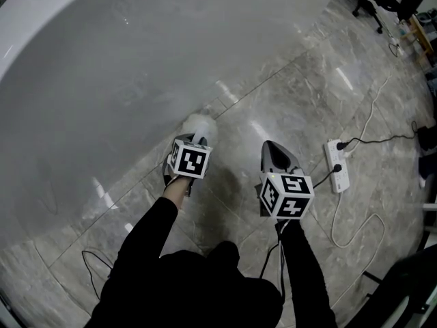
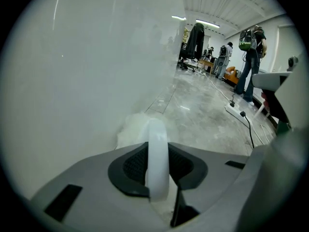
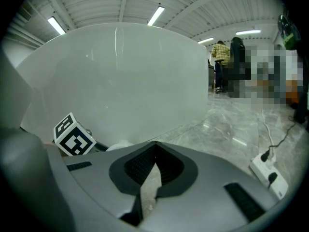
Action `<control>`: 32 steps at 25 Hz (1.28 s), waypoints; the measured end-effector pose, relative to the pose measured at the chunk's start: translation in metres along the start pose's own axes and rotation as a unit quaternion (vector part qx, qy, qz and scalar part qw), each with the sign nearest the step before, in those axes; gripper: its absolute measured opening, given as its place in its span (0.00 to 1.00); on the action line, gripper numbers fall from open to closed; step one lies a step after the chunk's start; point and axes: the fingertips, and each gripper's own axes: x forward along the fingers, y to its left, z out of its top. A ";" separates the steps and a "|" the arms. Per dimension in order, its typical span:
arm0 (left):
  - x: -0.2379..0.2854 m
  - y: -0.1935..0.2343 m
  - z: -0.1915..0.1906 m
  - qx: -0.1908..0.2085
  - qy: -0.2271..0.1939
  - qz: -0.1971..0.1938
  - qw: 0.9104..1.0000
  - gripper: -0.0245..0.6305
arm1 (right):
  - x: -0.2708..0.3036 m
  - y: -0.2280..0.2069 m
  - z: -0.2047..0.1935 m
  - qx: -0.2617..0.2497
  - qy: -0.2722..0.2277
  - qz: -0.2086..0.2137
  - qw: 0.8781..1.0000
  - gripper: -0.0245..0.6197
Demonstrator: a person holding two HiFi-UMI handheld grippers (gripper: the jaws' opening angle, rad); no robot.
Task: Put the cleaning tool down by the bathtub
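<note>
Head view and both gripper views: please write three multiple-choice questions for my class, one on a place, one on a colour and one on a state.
1. Where is the power strip?
A. on a chair
B. on the floor, right of the right gripper
C. hanging on a wall

2. What colour is the cleaning tool?
A. white
B. red
C. blue

3. What state is the left gripper in?
A. open and empty
B. open around the tool
C. shut on the tool's handle

Answers:
1. B: the head view shows the strip on the tiles beyond the right gripper.
2. A: both the handle and the fluffy head are white.
3. C: the left gripper view shows both pads pressing on the handle.
</note>
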 end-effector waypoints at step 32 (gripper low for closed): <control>-0.059 -0.012 0.040 -0.004 -0.105 -0.022 0.994 0.22 | 0.016 0.045 0.000 -0.006 0.017 0.043 0.999 0.04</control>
